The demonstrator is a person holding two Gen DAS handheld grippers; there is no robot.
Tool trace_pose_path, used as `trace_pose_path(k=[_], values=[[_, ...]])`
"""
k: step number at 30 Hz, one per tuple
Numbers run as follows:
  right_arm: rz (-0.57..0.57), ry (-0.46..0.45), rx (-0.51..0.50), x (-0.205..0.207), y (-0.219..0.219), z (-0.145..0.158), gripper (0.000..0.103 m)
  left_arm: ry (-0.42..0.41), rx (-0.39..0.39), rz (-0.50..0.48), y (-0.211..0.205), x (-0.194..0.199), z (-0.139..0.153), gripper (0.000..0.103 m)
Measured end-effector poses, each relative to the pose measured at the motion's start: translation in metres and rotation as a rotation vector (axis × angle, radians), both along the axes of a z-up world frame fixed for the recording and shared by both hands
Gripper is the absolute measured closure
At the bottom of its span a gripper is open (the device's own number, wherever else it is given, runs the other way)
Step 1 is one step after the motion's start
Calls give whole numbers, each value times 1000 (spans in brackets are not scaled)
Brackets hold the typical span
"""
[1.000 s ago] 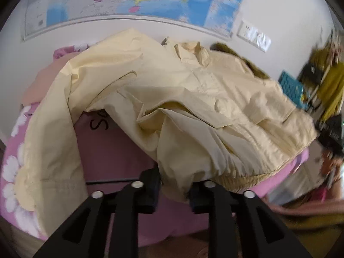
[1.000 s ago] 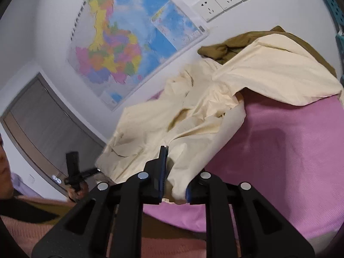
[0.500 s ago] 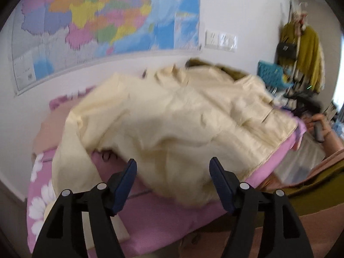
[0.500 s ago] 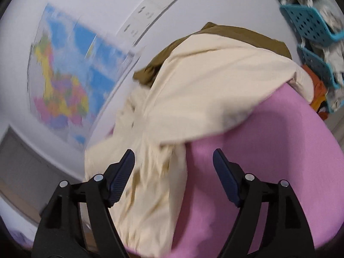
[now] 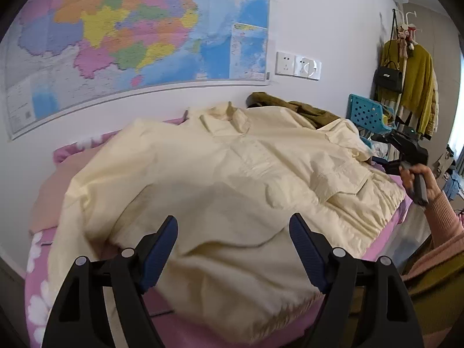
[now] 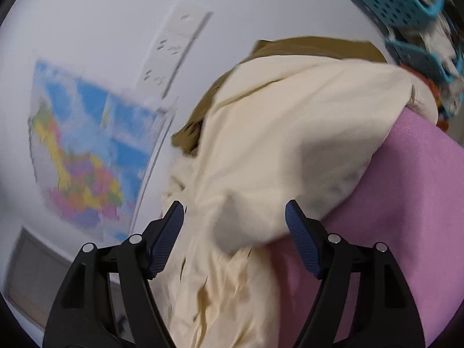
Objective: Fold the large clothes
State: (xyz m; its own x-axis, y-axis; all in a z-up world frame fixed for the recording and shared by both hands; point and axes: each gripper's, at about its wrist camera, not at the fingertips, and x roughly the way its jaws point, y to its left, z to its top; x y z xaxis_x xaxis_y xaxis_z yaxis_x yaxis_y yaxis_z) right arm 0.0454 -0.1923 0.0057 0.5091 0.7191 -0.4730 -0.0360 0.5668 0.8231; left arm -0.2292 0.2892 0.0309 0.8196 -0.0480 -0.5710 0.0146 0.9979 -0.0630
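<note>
Both claws are let go now. The left gripper (image 5: 233,249) has just spread its jaws wide, with nothing pinched. The right gripper (image 6: 234,229) is released too. The cream jacket (image 5: 232,179) lies spread over the pink bed (image 5: 185,327), collar toward the wall edge, with an olive garment (image 5: 293,107) behind it.

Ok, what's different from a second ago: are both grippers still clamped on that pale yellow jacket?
No. Both have let go: the left gripper and right gripper have just been opening, and their jaws now stand wide, gripping nothing. The pale yellow cotton jacket, bunched and lifted before, now lies spread front-up on the pink bedspread. The olive-brown garment behind it and the wall map are unchanged.
</note>
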Motion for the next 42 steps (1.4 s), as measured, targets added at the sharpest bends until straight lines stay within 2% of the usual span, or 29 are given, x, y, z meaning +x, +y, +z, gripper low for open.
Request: trace_pose_path(k=[5,8,9,12,16,21,23,26,28,31,33,34,36,37,39,41,42], values=[[64,67,53,-13,10,-6,31,4,-10,-57,-8,27,-1,26],[3,102,78,-1,7,-19,31,2,-12,-98,-15,42,-2,26],[-23,113,98,4,5,-23,35,2,-11,-108,-18,47,-2,26],[-90,105,103,15,3,-25,36,-1,-20,-138,-24,57,-3,24],[-234,58,95,27,-10,-25,38,-1,-28,-157,-29,64,-5,23],[-331,12,83,38,-26,-24,57,0,-32,-167,-27,68,-4,23],[-321,-25,13,42,-24,-16,94,-2,-32,-159,-25,69,-3,22],[-275,-154,-117,37,-11,16,97,-3,-44,-136,-17,73,0,22],[-186,-312,-255,27,16,56,97,-3,-54,-127,-11,77,2,22],[125,-590,-539,0,103,115,98,4,-50,-110,-4,90,4,22],[310,-703,-689,-23,160,125,98,4,-62,-101,1,100,6,22],[460,-778,-801,-41,204,119,98,0,-65,-95,3,103,7,22],[696,-824,-927,-68,262,89,97,1,-80,-83,8,112,7,22],[769,-822,-962,-76,279,73,94,10,-94,-74,11,117,6,22],[933,-756,-1025,-90,306,34,70,29,-110,-65,15,124,2,22],[962,-713,-1020,-96,307,19,61,51,-109,-56,18,129,-2,22],[973,-697,-985,-100,299,21,55,59,-105,-53,19,130,-3,22]])
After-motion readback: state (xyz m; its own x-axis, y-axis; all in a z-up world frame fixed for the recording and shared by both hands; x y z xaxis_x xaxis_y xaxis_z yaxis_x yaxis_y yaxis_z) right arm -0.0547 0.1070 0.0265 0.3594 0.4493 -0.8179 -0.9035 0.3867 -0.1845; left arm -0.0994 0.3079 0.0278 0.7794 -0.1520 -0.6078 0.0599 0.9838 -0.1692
